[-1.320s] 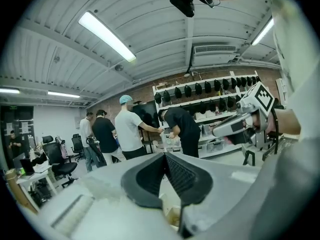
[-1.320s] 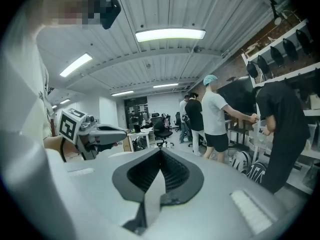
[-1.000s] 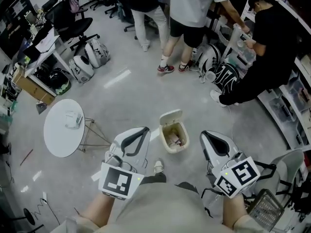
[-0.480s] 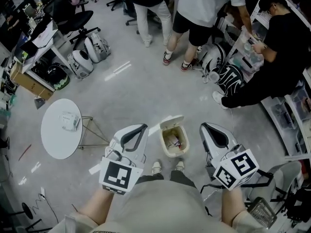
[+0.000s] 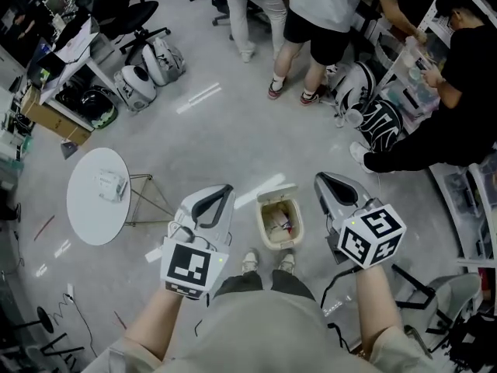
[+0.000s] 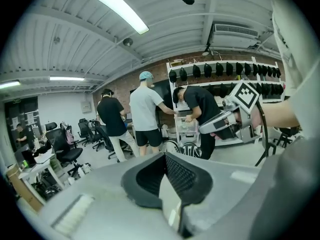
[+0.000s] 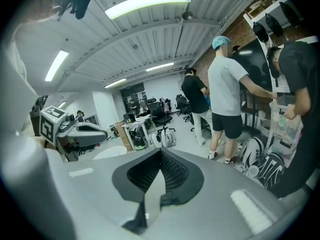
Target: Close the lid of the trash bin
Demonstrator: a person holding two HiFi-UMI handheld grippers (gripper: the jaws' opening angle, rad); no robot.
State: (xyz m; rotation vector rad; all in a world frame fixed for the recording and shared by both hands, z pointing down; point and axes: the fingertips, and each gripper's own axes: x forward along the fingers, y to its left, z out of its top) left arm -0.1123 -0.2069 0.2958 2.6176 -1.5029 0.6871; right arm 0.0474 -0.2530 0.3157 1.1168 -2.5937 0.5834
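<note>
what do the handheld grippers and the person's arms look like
The left gripper and right gripper are pale grey, wedge-shaped shells, and their tongs have a dark ribbed lining. Each carries a white cube with black square markers. A black cable hangs from the right one. The person wears a beige top, forearms bare.

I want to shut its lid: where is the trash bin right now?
In the head view, the trash bin stands on the floor just ahead of the person's shoes, between the left tool and the right tool.
</note>
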